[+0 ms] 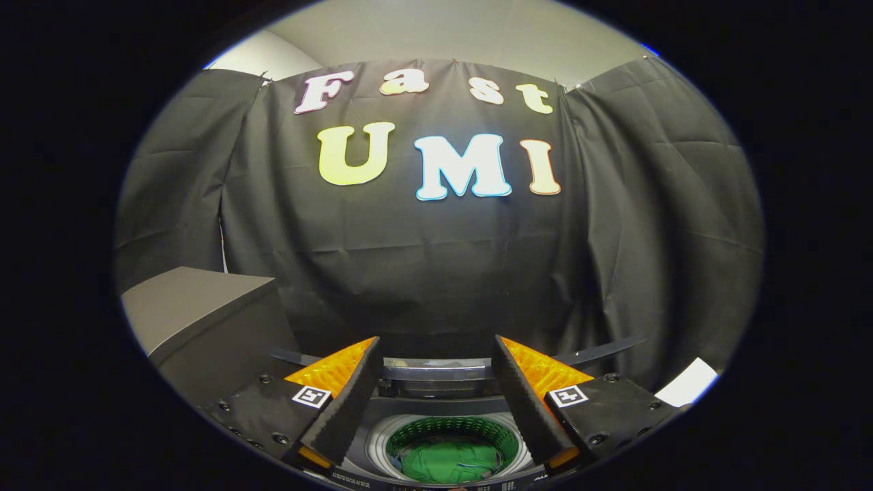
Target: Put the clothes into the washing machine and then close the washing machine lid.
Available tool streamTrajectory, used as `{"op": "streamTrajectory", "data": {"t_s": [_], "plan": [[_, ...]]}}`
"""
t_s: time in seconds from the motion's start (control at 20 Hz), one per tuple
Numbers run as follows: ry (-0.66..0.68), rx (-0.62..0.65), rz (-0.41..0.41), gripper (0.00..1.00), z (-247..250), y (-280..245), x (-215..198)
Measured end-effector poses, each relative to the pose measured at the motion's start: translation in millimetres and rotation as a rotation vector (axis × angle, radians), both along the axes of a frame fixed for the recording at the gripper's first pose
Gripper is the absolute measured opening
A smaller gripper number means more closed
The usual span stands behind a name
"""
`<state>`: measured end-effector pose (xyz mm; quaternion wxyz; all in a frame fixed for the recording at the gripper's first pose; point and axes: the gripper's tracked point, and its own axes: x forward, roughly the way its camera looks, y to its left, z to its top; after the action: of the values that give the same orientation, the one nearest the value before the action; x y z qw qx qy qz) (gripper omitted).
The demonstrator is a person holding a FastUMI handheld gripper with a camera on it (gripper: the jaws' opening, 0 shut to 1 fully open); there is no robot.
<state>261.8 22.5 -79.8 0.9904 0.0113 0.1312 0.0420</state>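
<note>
- Green cloth point(447, 462) lies bunched at the bottom of the washing machine's drum point(409, 440), which has a green perforated wall ringed by a pale collar.
- Seen from the gripper view, the drum opening sits low between the two fingers, below and slightly behind their tips.
- The gripper point(436, 358) stands wide apart, its fingers point(354, 395) splayed to either side of the opening with a broad gap between them.
- Nothing is held between the fingers, and neither finger touches the cloth or the drum's collar.
- The lid point(436, 372) of the washing machine is up; its grey edge shows across the gap just beyond the fingertips, at the back of the opening.
- A dark box point(198, 320) with a flat grey top stands to the left of the machine, beside the left finger.
- A white patch point(687, 382) shows off to the right, past the right finger; what it is cannot be told.
- Black cloth point(436, 259) hangs as the wall behind the machine.
</note>
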Motion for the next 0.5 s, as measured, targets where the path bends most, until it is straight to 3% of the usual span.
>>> {"op": "streamTrajectory", "data": {"t_s": [0.5], "plan": [[0.101,0.024,0.003,1.0,-38,-3,-28]]}}
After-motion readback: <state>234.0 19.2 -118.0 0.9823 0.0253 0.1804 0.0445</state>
